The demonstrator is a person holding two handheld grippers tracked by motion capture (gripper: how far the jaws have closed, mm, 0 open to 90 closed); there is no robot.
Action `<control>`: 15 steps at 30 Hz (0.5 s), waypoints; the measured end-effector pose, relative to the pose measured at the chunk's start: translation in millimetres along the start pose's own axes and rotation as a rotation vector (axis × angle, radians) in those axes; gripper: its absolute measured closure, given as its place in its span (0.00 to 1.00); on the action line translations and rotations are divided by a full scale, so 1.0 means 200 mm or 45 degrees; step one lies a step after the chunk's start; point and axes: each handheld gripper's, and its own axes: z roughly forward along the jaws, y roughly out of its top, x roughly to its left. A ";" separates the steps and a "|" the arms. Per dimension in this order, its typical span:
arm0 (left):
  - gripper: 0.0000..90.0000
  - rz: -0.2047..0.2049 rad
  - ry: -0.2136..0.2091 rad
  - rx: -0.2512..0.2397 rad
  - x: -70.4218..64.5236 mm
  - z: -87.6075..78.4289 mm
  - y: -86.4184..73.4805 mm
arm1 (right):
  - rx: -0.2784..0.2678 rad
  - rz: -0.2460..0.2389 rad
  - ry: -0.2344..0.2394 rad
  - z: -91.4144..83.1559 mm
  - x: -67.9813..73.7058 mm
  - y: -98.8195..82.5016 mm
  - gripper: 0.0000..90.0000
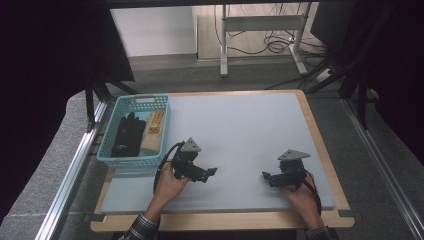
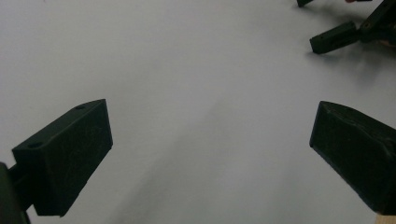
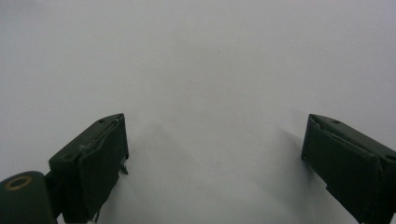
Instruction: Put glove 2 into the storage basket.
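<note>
The left gripper [image 1: 209, 172] rests low over the grey table mat [image 1: 240, 130], just right of the blue basket's near corner, with its jaws spread wide and nothing between them. The right gripper [image 1: 265, 176] sits well to the right of the basket, near the mat's near right part, its jaws also wide apart and empty. The two grippers point toward each other across bare mat.

The blue basket [image 1: 114, 159] stands at the mat's left edge. Inside it lie a black glove [image 1: 127, 135] on the left and a tan, wood-coloured object [image 1: 152, 132] on the right, touching side by side. Neither gripper touches the basket or its contents.

The mat covers a wooden-edged table [image 1: 320, 145]. Beyond the basket, at the far side, are grey carpet, a white desk frame [image 1: 260, 30] and loose cables on the floor.

In the left gripper view, the left gripper [image 2: 210, 140] has bare grey mat between its jaws, and the other gripper's black jaw tips show at the upper right. In the right gripper view, the right gripper [image 3: 215, 144] faces plain mat. The high view alone gives the basket and the person's hands and checked sleeves.
</note>
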 end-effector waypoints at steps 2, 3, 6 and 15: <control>0.00 -0.004 -0.003 0.014 0.00 0.03 -0.04 | -0.001 0.000 0.001 0.00 0.00 0.00 0.08; 0.00 -0.004 -0.003 0.014 0.00 0.03 -0.04 | -0.001 0.000 0.001 0.00 0.00 0.00 0.08; 0.00 -0.001 -0.001 0.039 -0.01 0.06 -0.08 | -0.001 0.000 0.000 0.00 0.00 0.00 0.08; 0.00 0.018 0.016 0.098 -0.03 0.13 -0.16 | -0.001 0.000 0.000 0.00 0.00 0.00 0.08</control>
